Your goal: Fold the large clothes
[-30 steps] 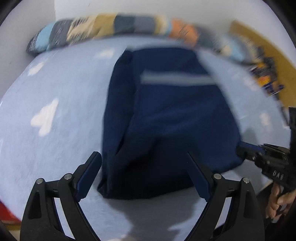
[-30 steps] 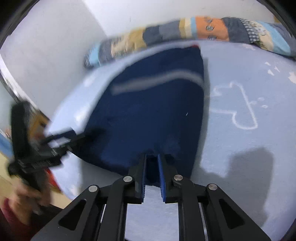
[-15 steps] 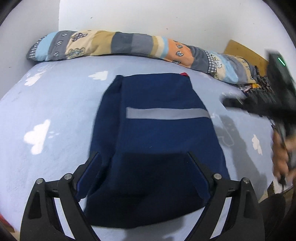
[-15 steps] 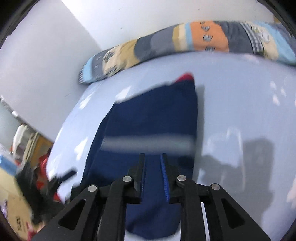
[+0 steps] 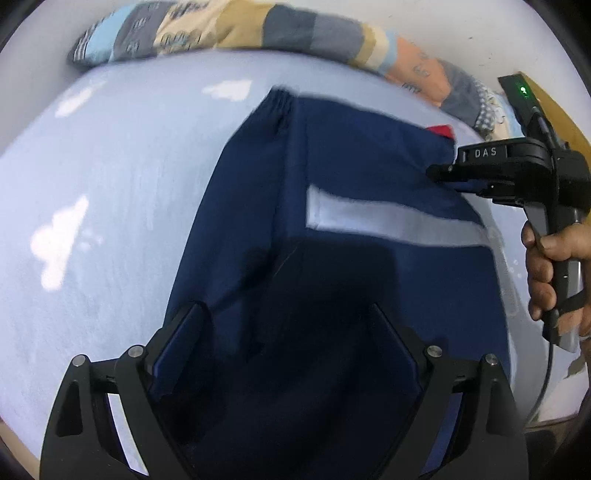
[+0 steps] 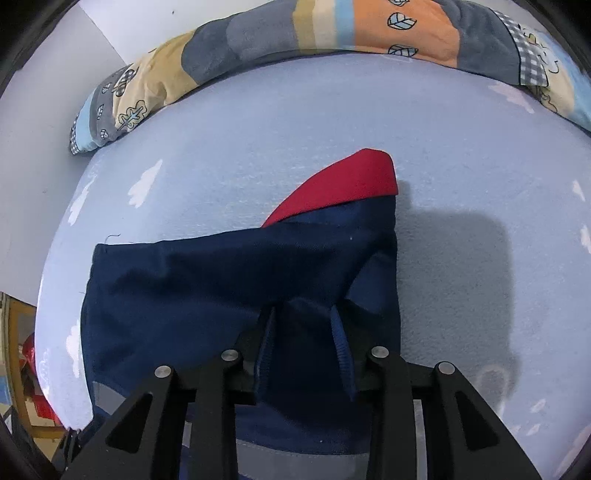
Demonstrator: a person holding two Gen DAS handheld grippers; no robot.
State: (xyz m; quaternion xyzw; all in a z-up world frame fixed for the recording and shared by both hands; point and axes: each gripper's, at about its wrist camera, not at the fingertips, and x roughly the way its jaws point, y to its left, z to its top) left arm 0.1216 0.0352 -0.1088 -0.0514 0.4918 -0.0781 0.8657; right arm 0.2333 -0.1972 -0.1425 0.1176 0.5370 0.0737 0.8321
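Looking down both cams, the navy garment (image 5: pixel 332 229) lies flat on the bed (image 5: pixel 110 177), long axis running straight away from the left hand-held gripper (image 5: pixel 286 332) toward the patchwork pillow (image 6: pixel 332 33). The left one hangs wide open over the near hem, gripping nothing. The right hand-held gripper (image 6: pixel 306 336) sits at the far corner by the red lining (image 6: pixel 343 181); its jaws have just been opening, cloth still bunched between them but the pads look slack. So I'd say the right hand is the nearer one for that far edge, left for the near hem.
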